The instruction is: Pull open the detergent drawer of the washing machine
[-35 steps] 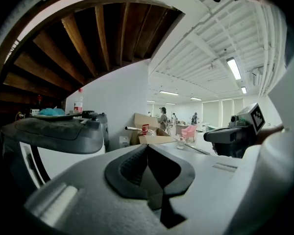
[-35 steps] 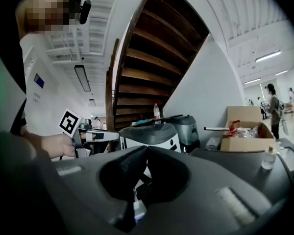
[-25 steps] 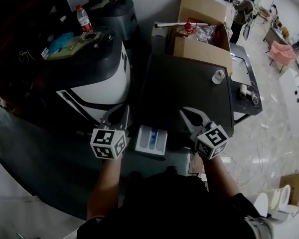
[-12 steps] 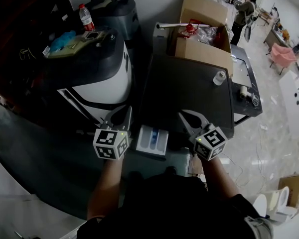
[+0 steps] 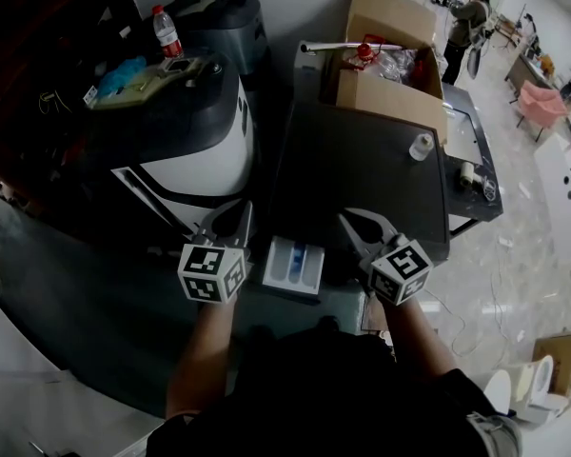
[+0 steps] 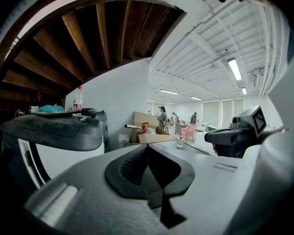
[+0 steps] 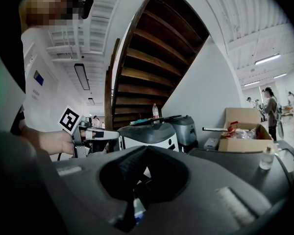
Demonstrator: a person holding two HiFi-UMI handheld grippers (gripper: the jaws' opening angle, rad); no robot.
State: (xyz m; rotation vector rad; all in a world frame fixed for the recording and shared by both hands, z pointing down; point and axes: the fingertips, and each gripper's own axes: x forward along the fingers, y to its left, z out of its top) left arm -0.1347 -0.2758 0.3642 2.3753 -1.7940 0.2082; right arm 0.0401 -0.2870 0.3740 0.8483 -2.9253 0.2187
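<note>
The washing machine [image 5: 362,160] has a dark grey top and stands straight ahead in the head view. Its detergent drawer [image 5: 293,265] sticks out of the front toward me, a white tray with a blue compartment. My left gripper [image 5: 232,215] hovers just left of the drawer, shut and holding nothing. My right gripper [image 5: 348,219] is just right of the drawer, over the machine's front edge, also shut and empty. In the left gripper view the left gripper's [image 6: 147,147] jaws meet, and the right gripper's [image 7: 146,149] do the same in its own view. Neither gripper touches the drawer.
A white and black appliance [image 5: 195,150] stands close on the left, with a water bottle [image 5: 164,30] behind it. An open cardboard box [image 5: 390,60] sits behind the washer, and a small bottle [image 5: 418,146] stands on its top. A person [image 5: 464,17] stands far back right.
</note>
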